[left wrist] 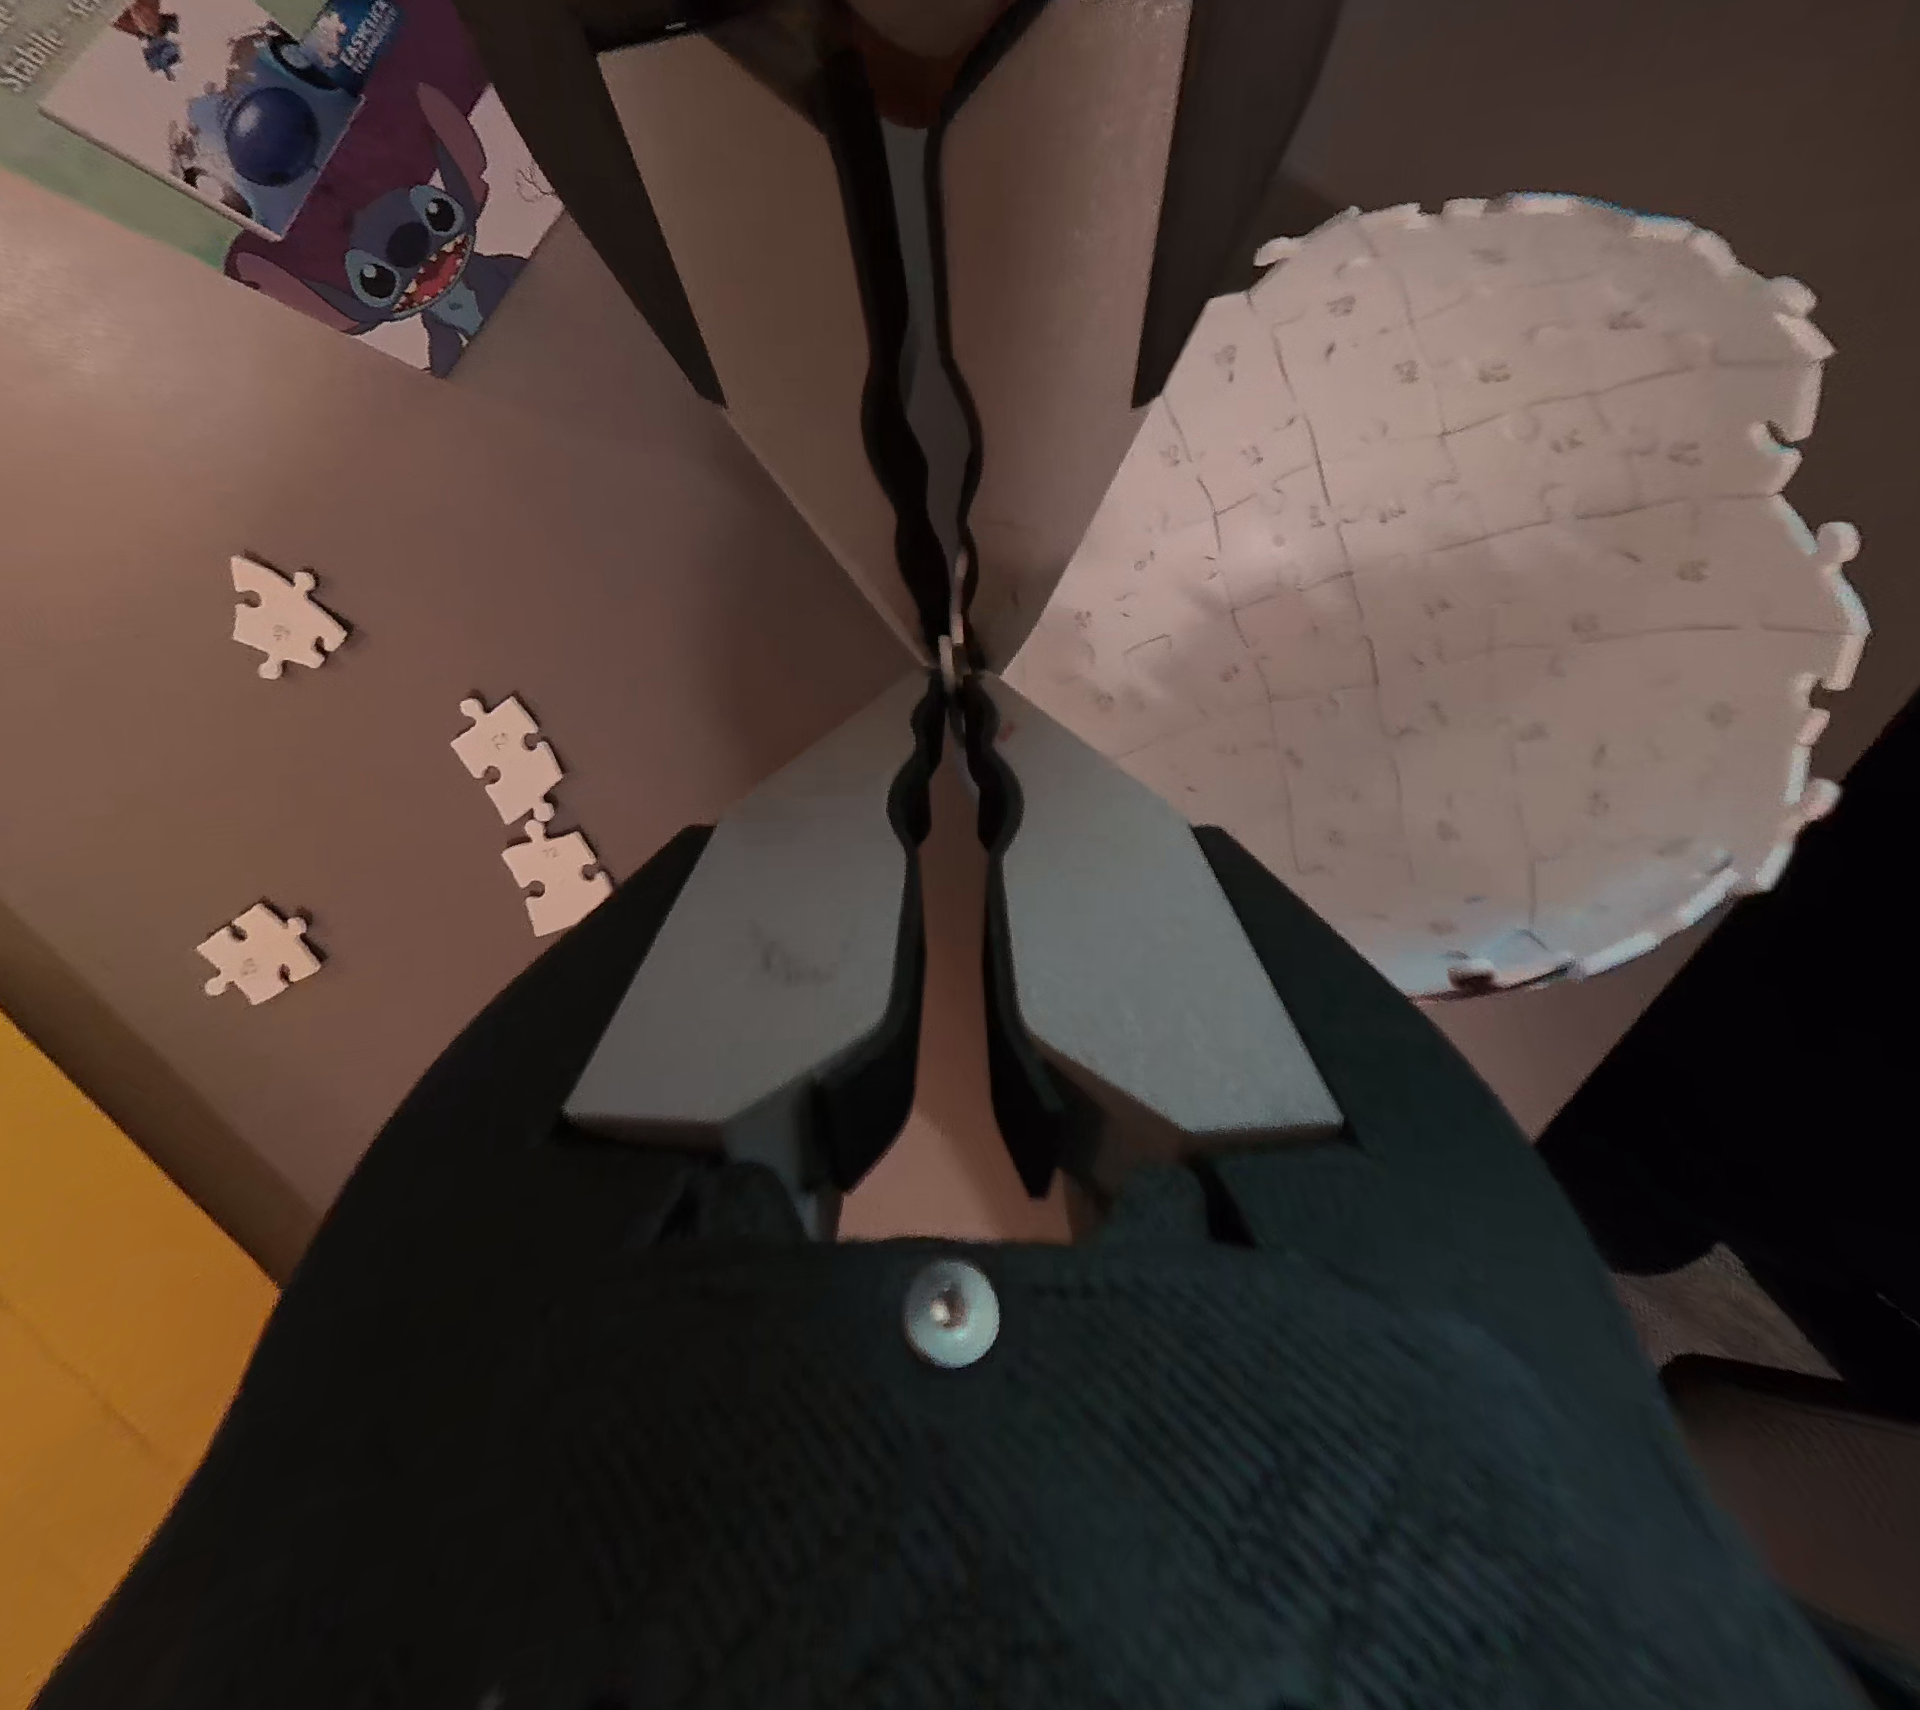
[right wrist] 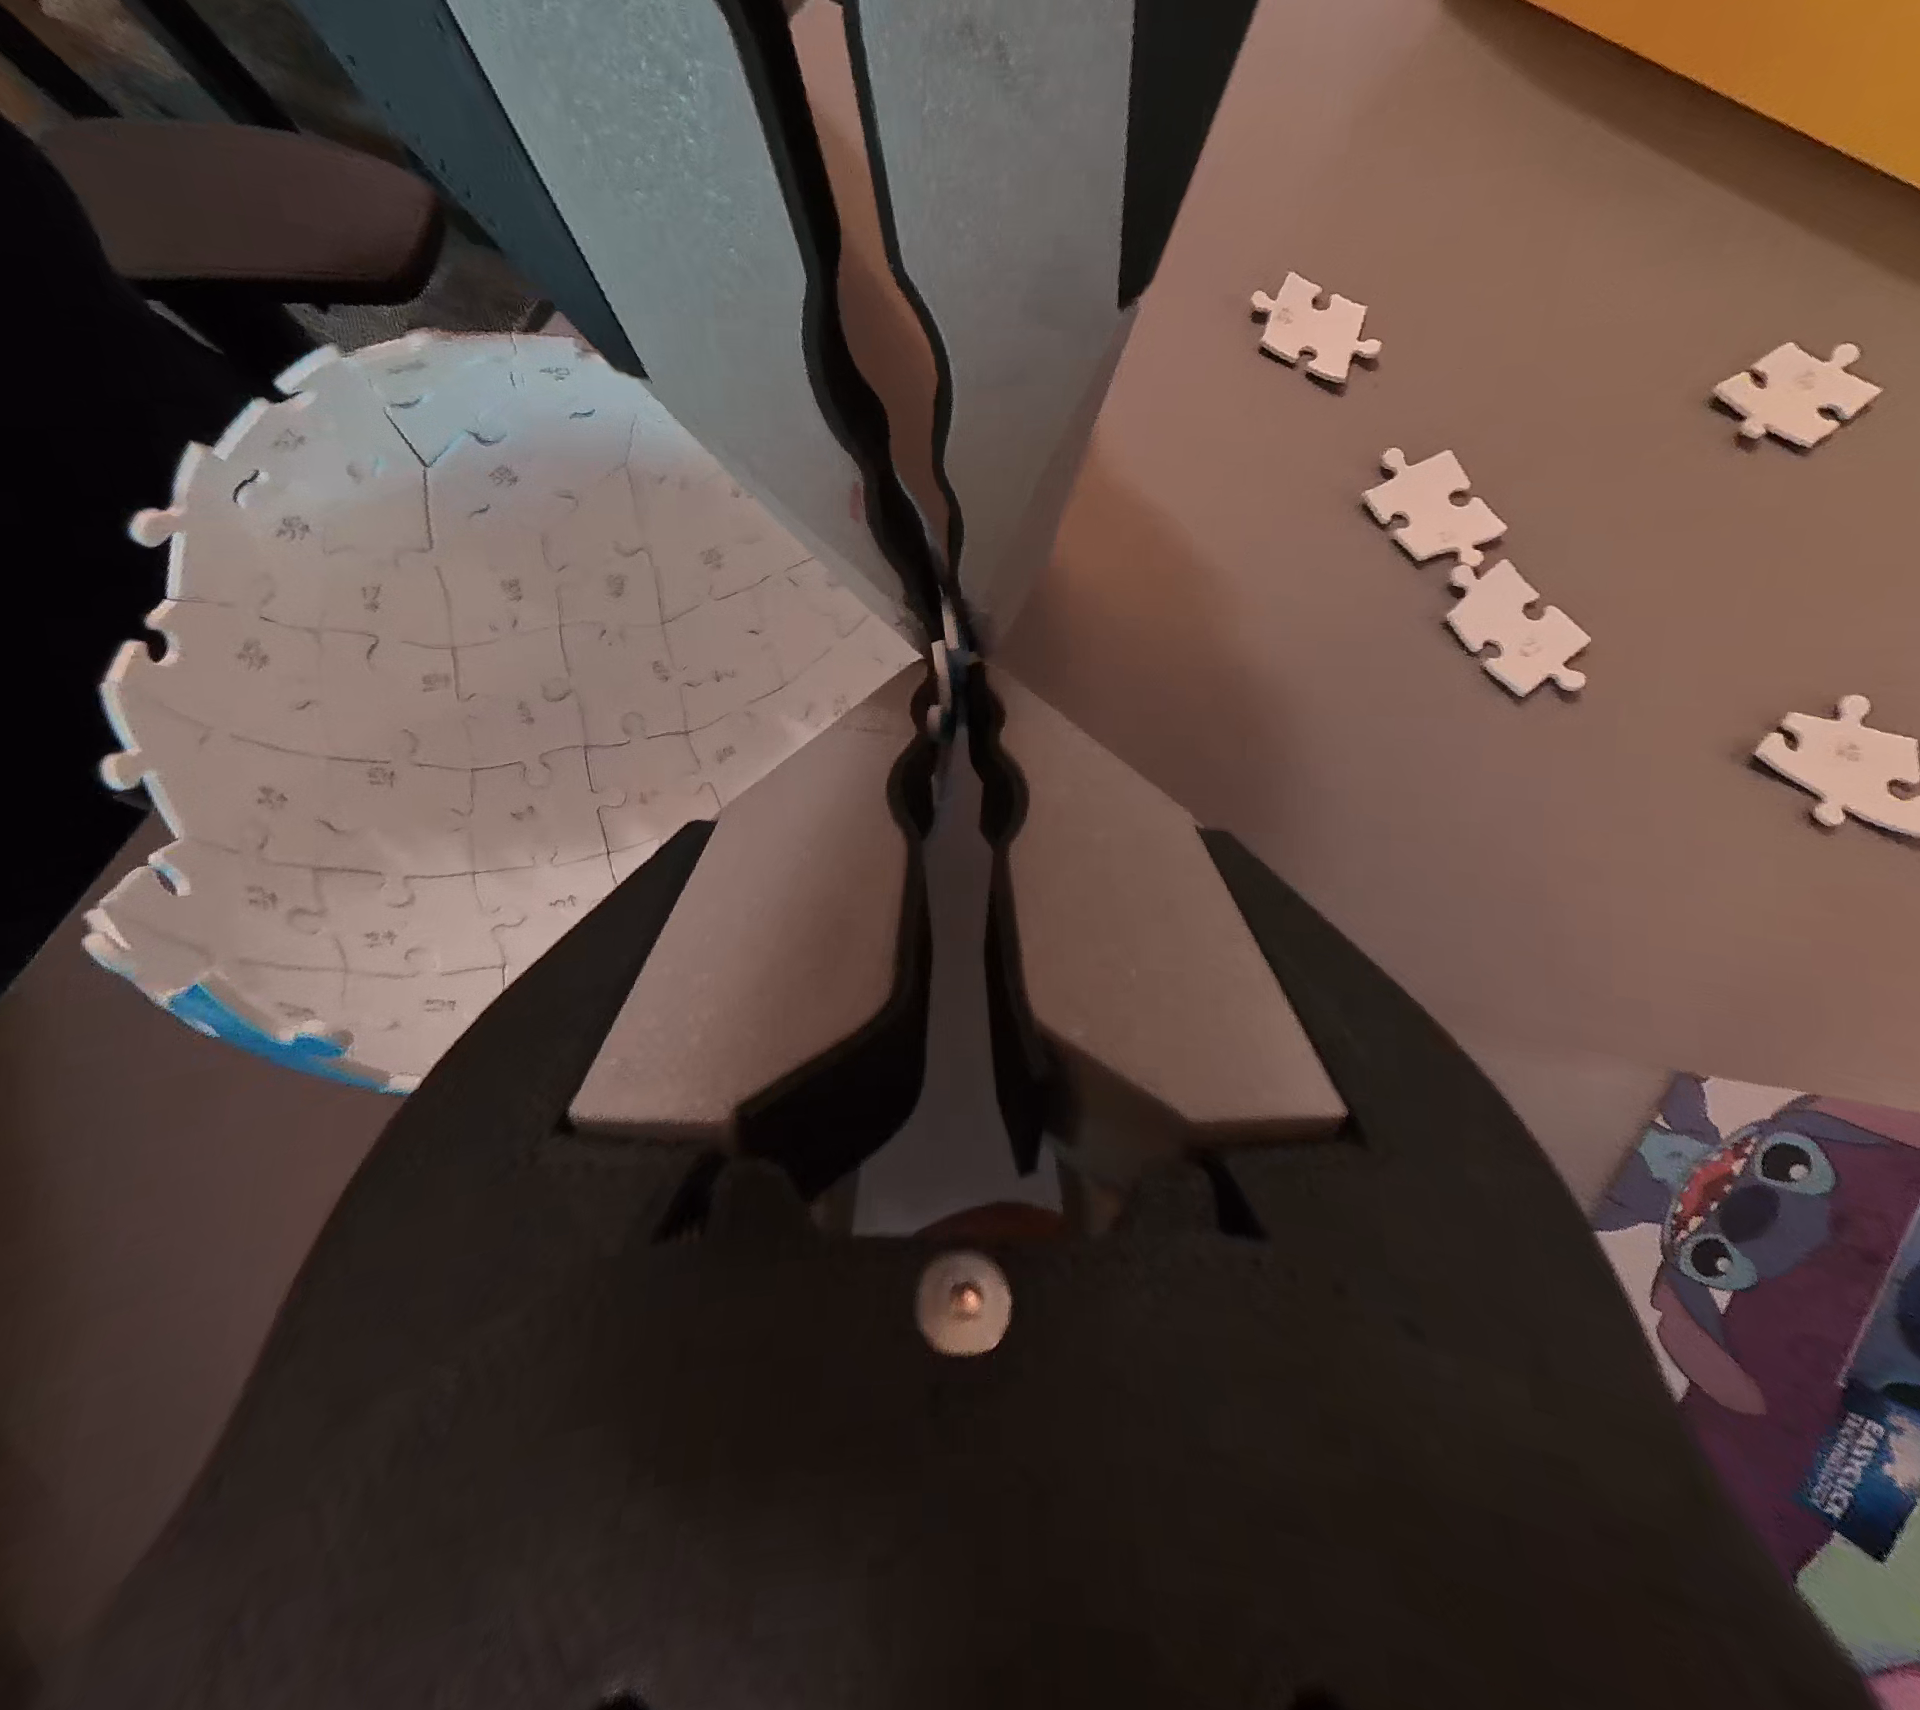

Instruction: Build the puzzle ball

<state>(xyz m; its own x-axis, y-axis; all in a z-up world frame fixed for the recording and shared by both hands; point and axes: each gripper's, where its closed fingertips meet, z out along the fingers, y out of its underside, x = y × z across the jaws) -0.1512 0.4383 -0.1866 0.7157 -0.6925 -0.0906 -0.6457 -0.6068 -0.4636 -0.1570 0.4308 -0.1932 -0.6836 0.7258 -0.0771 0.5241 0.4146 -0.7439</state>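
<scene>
While both grippers meet tip to tip at frame centre, the left gripper (left wrist: 951,704) and right gripper (right wrist: 951,704) each clamp one puzzle piece (left wrist: 954,621) (edge-on), held clear of the half-built puzzle ball (left wrist: 1507,600), probably for transfer.

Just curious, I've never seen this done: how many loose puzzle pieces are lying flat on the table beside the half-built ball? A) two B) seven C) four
C: four white loose pieces lie on the grey table, apart from the half-built ball.
</scene>
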